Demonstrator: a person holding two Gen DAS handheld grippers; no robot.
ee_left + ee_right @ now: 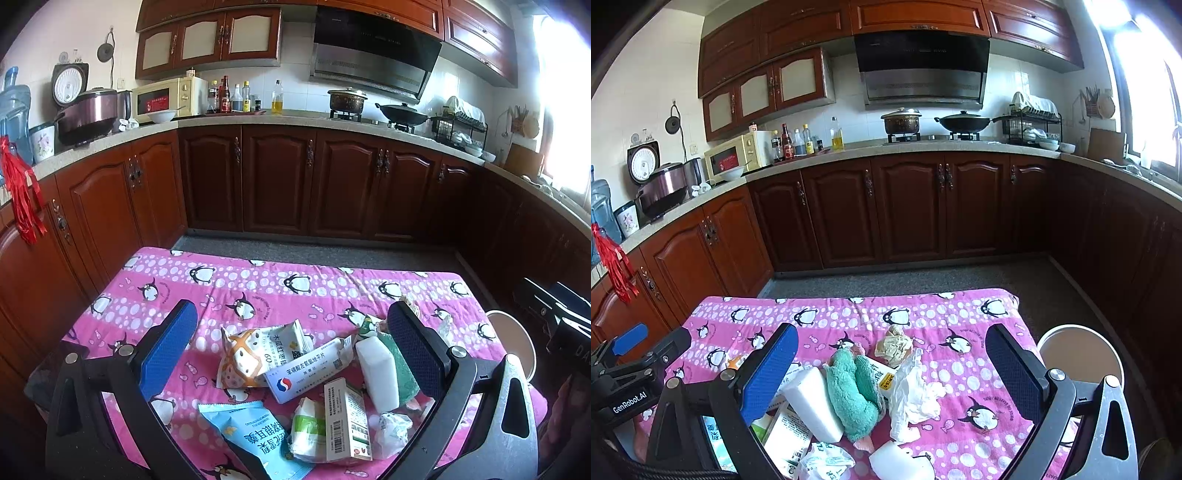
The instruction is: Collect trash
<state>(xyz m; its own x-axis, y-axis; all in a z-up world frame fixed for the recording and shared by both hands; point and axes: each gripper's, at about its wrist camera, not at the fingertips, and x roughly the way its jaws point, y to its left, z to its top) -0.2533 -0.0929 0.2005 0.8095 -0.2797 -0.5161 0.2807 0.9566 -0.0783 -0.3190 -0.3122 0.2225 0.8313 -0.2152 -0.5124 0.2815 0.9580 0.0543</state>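
Note:
A pile of trash lies on the pink penguin-print tablecloth. In the left wrist view it includes a snack wrapper, a white medicine box, a green-and-white carton, a light blue packet and a white foam block. My left gripper is open above this pile and grips nothing. The right wrist view shows a teal cloth, a crumpled white tissue, a crumpled brown paper ball and the foam block. My right gripper is open over them, holding nothing.
A round white bin stands on the floor just past the table's right edge, and it also shows in the left view as the bin. Dark wooden cabinets under a counter run around the room beyond a strip of grey floor.

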